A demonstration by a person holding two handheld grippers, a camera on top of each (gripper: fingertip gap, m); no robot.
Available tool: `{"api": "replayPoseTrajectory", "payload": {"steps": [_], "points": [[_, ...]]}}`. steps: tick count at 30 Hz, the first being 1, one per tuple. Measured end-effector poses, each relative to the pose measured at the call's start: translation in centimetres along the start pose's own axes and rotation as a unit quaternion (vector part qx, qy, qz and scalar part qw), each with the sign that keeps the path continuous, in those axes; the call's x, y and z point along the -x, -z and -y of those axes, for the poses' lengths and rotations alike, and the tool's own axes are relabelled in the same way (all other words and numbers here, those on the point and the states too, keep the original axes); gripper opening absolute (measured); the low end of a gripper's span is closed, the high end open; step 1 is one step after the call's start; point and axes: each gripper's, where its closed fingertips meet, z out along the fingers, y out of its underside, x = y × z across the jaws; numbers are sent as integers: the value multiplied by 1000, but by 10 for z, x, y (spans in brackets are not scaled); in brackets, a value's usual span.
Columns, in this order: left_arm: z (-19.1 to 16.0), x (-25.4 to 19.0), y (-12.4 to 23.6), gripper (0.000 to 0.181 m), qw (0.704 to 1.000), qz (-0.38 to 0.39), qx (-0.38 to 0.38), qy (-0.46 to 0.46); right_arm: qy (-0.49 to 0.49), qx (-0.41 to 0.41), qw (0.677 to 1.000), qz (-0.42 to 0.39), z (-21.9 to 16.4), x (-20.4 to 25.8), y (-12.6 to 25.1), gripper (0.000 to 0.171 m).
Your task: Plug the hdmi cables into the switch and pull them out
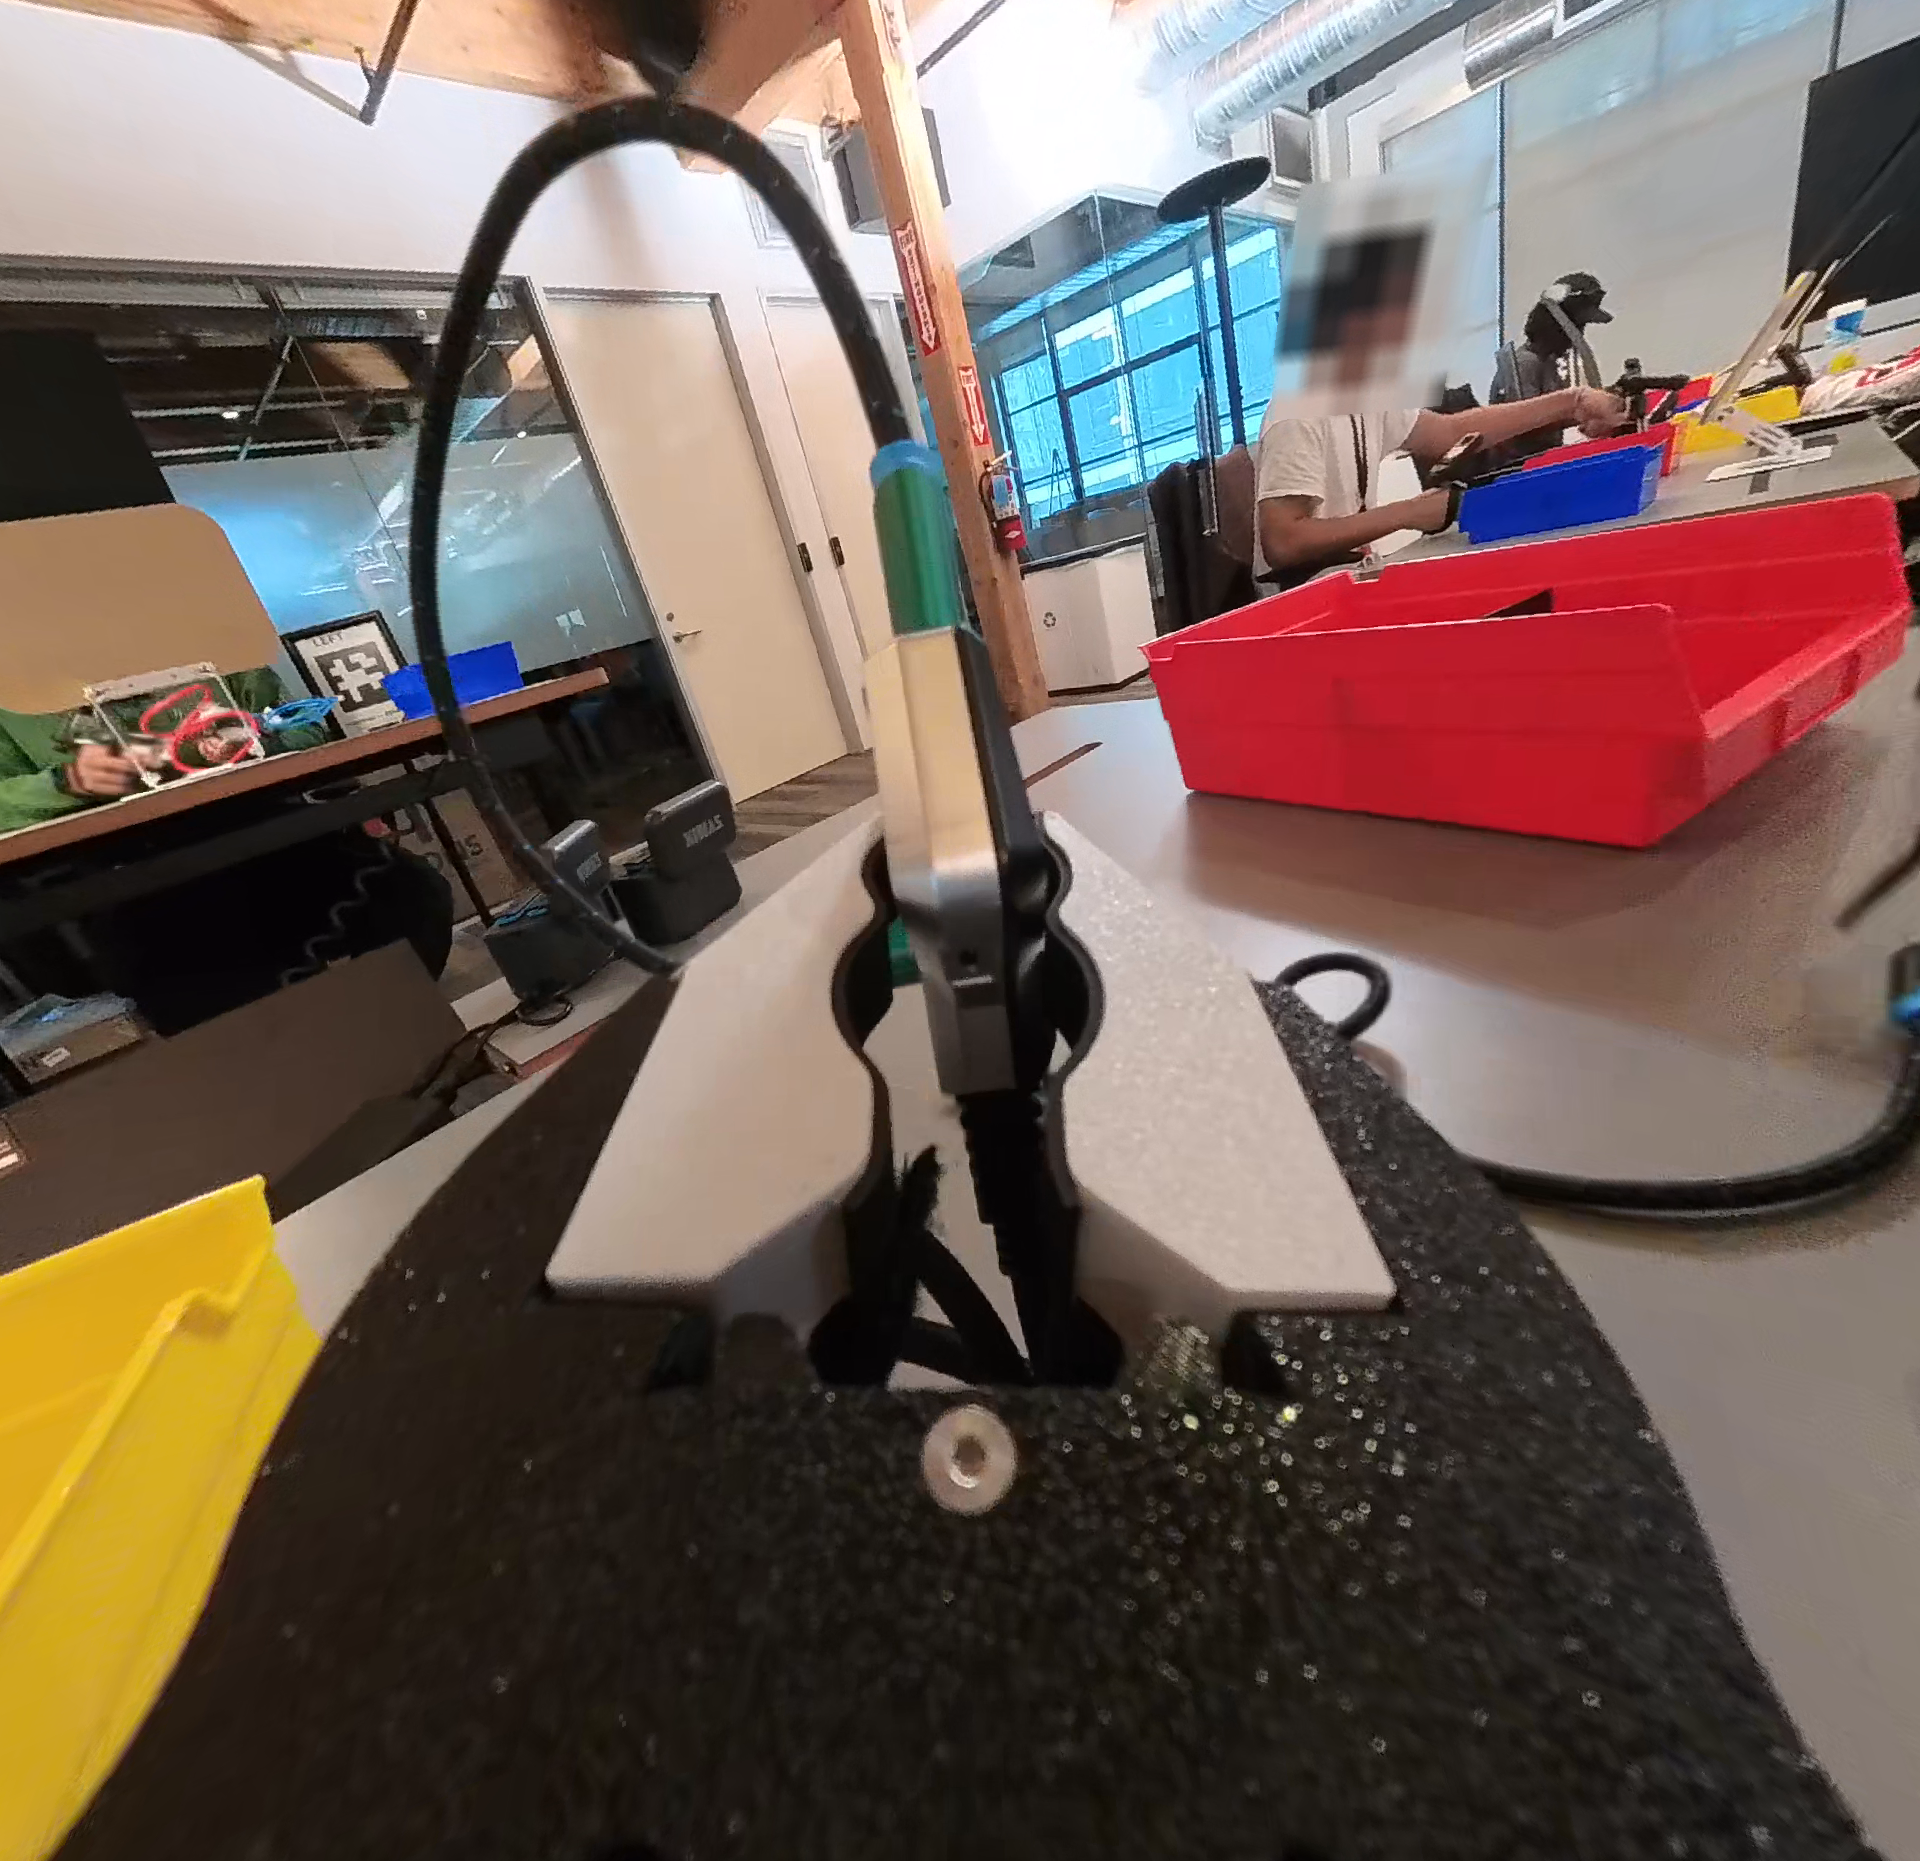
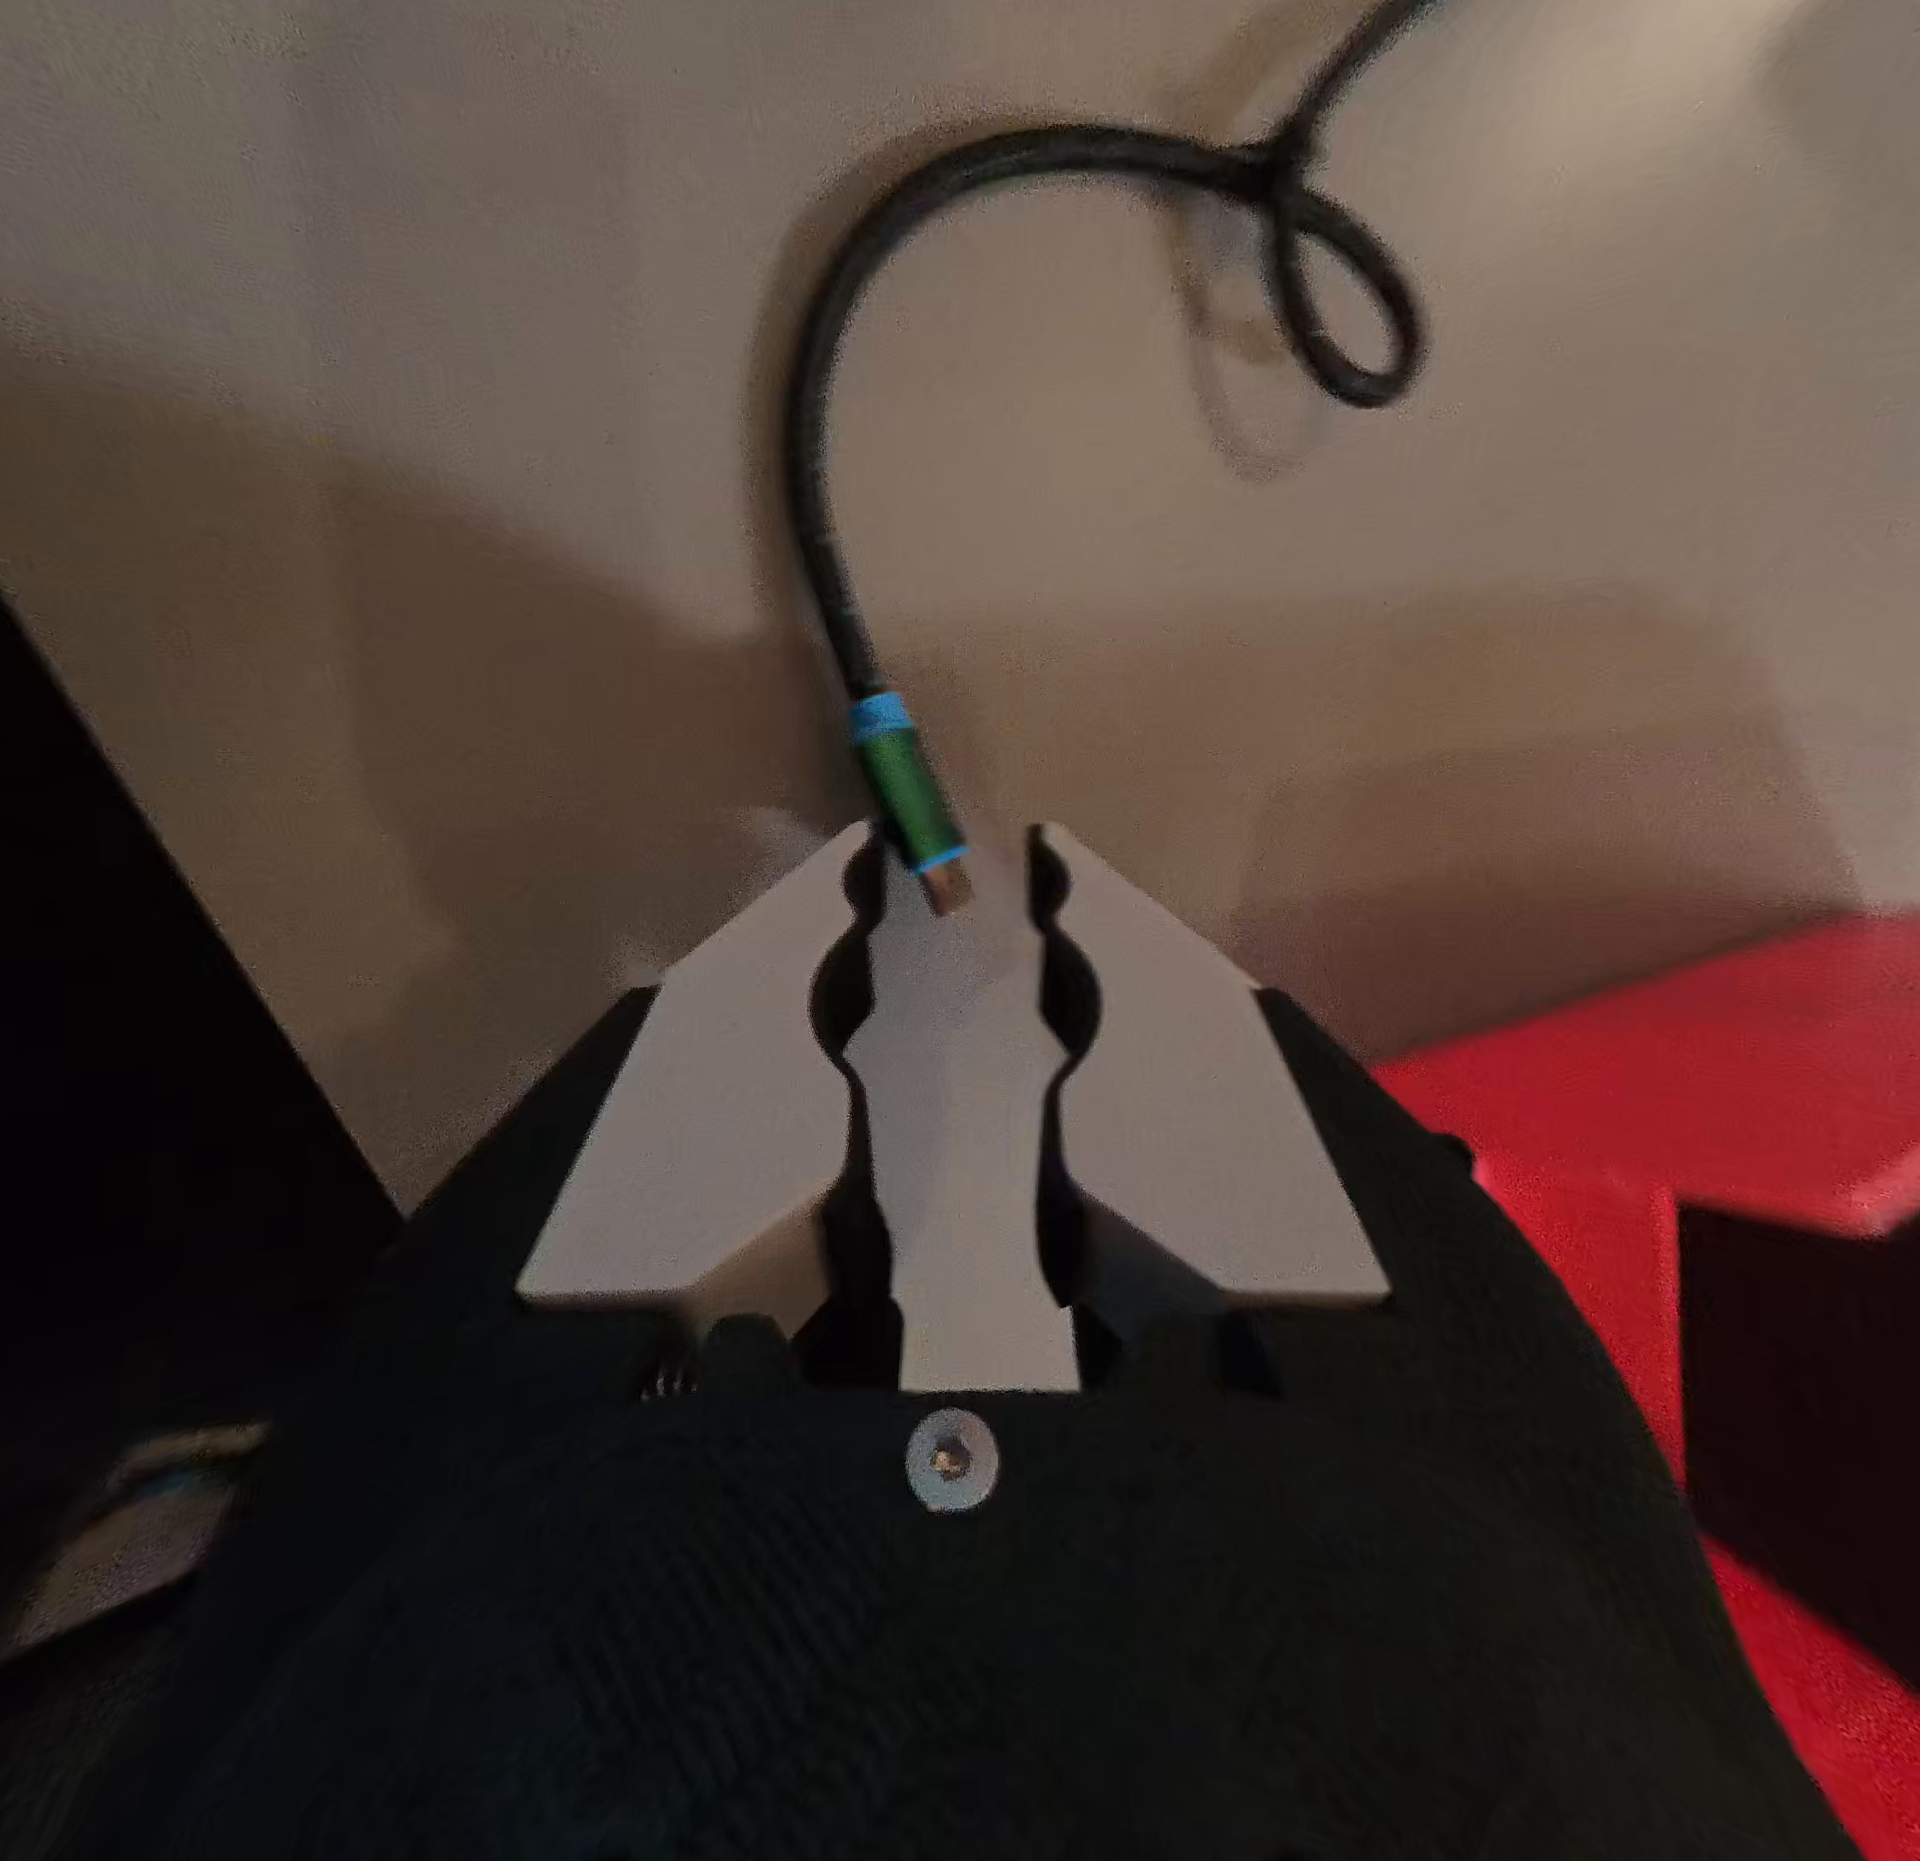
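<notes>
In the left wrist view my left gripper [image 1: 961, 855] is shut on the HDMI switch [image 1: 935, 762], a flat silver-grey box held upright on edge. A green HDMI plug [image 1: 914, 544] sits in its top end, and its black cable [image 1: 457, 461] loops up and down to the left. In the right wrist view my right gripper [image 2: 954, 837] is open just above the table [image 2: 416, 253]. A second green plug with blue rings [image 2: 909, 793] lies on the table, its metal tip between my fingertips. Its black cable [image 2: 831, 377] curves away into a small loop.
A red bin [image 1: 1507, 710] stands on the table at the right and also shows in the right wrist view [image 2: 1662, 1136]. A yellow bin [image 1: 104, 1448] is at the near left. A black cable [image 1: 1662, 1188] lies on the table at the right. People work at other tables behind. The grippers' ends are close to 25 centimeters from one another.
</notes>
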Motion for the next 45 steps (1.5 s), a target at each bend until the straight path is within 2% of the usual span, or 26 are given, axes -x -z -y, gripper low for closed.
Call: {"api": "replayPoseTrajectory", "payload": {"steps": [2, 3, 5, 7, 9, 10, 13, 15, 17, 20, 23, 26, 28, 32, 38, 42, 43, 45], "points": [[-2, 2, -1, 21, 1000, 5, 5, 5, -42, -10, 997, -61, 1, -19, 16, 46], [-3, 4, -1, 21, 1000, 10, 8, 6, -59, -25, 994, -94, 6, -30, 23, 50], [-4, 4, -2, 21, 1000, 12, 10, 6, -95, -68, 984, -131, 26, -46, 28, 46], [-5, 3, -3, 21, 1000, 8, 13, 5, -120, -102, 979, -125, 51, -56, 19, 46], [-5, 1, -2, 21, 1000, 3, 12, 5, -125, -94, 980, -120, 71, -67, 10, 45], [-5, 1, -2, 21, 1000, 2, 11, 6, -116, -84, 983, -112, 79, -70, 7, 40], [-5, 3, -1, 21, 1000, 1, 10, 12, -80, -79, 990, -87, 95, -70, 5, 6], [-5, 5, -1, 21, 1000, 2, 9, 19, -70, -58, 993, -69, 88, -64, 2, 1], [-5, 6, -1, 21, 1000, 4, 9, 22, -80, -44, 995, -50, 80, -58, -5, 8], [-6, 5, -2, 21, 1000, 3, 10, 23, -83, -76, 994, 14, 94, -44, -21, 31], [-6, 4, -2, 21, 1000, 0, 11, 21, -43, -65, 996, 42, 100, -41, -48, 36], [-6, 4, -1, 21, 1000, 0, 9, 21, -16, -25, 998, 61, 98, -42, -74, 32], [-5, 5, -1, 21, 1000, 0, 7, 23, -9, 0, 997, 76, 95, -41, -81, 11], [-5, 5, -1, 21, 1000, 0, 8, 26, 19, 45, 994, 95, 79, -32, -69, 5], [-7, 3, -2, 21, 1000, -3, 13, 20, 107, 87, 981, 138, 31, 8, -25, 5], [-8, 2, -3, 21, 1000, -3, 18, 15, 194, 157, 954, 165, -18, 28, 13, 5], [-9, 1, -3, 21, 1000, -2, 19, 14, 188, 168, 952, 176, -24, 32, 22, 7], [-9, 1, -4, 21, 1000, -3, 20, 12, 146, 163, 956, 195, -20, 33, 40, 32]]}}
